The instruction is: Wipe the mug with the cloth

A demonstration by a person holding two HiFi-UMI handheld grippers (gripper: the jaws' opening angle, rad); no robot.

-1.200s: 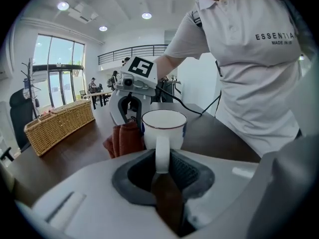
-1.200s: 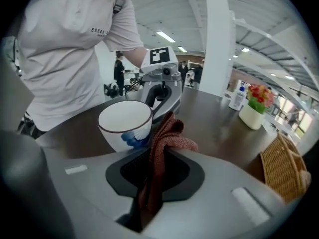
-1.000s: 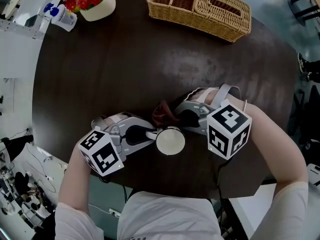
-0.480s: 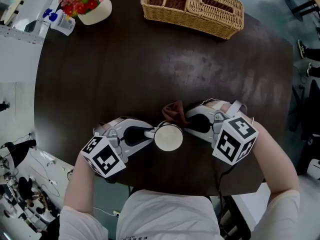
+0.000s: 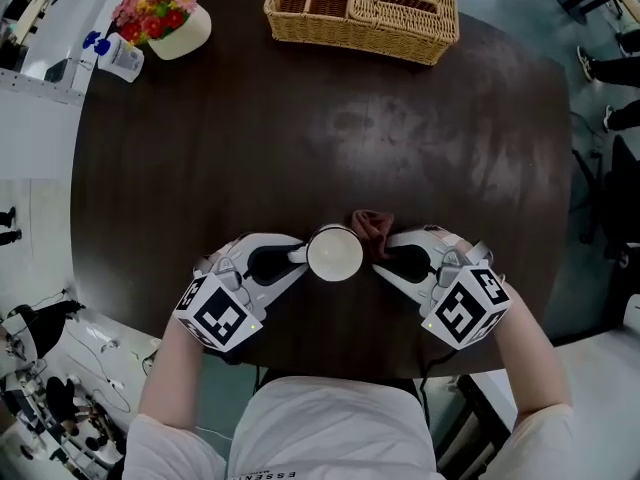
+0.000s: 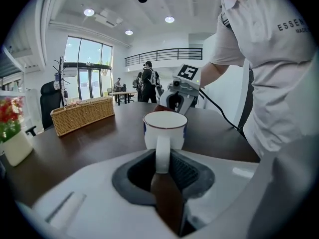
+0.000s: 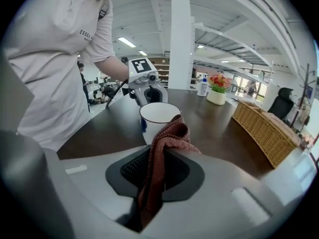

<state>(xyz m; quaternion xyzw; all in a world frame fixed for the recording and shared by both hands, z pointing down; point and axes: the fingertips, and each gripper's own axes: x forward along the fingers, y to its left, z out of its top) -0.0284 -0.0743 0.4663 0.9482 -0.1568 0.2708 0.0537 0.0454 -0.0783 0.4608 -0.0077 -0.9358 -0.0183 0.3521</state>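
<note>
Head view: the white mug (image 5: pixel 335 254) stands upright on the dark table (image 5: pixel 300 138), dead between the two grippers. The left gripper (image 5: pixel 296 256) meets it from the left and the right gripper (image 5: pixel 384 260) from the right, with the reddish cloth (image 5: pixel 373 228) bunched at the mug's far right side.

Left gripper view: jaws clamped on the mug's handle (image 6: pixel 162 153).

Right gripper view: jaws pinched tight on the cloth, its top fold up at the mug's rim just ahead.

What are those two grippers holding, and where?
The left gripper clamps the mug by its handle; the right gripper pinches the cloth by a bunched fold.
</note>
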